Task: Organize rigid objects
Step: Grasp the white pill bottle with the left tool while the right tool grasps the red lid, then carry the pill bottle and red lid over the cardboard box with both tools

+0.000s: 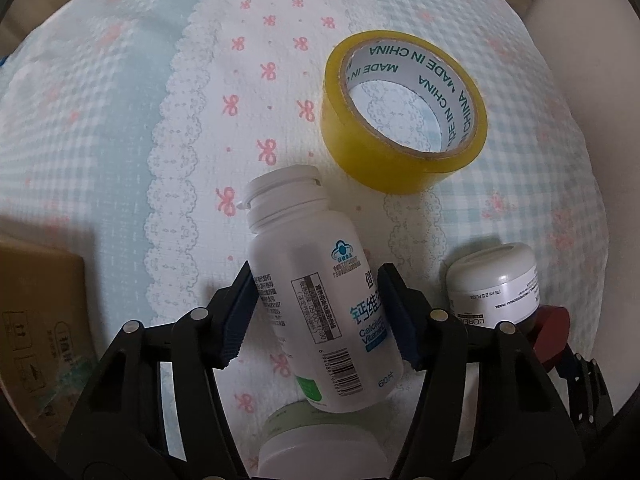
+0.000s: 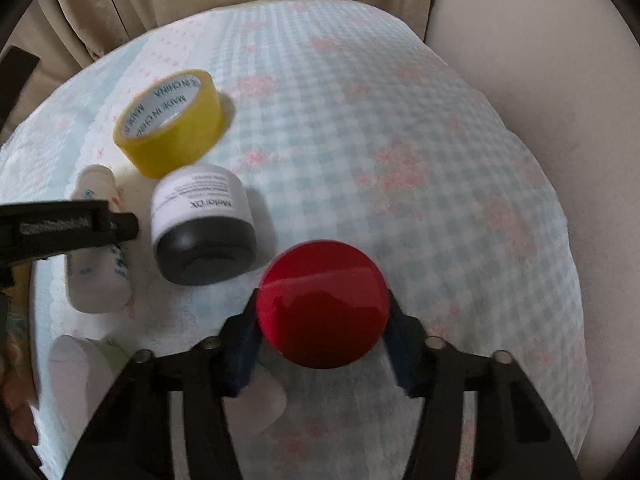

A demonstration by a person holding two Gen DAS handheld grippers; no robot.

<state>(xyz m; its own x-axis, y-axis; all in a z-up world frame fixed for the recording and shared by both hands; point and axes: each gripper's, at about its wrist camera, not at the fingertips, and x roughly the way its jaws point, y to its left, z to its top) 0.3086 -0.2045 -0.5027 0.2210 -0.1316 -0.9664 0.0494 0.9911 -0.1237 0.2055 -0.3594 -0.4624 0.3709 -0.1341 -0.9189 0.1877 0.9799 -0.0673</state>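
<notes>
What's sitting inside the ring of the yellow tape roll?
Nothing is in the tape roll: only the checked cloth shows through its open middle, below the printed inner core. From the right wrist view the near wall hides the hole's floor.

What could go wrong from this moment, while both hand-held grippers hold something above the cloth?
1. The left hand-held gripper clamps the white bottle at mid-body and tilted; the smooth plastic may rotate or slip out.
2. The right hand-held gripper grips the glossy red round object only at its edges, so it could pop free.
3. The grippers work close together near the overturned jar and could knock it.
</notes>
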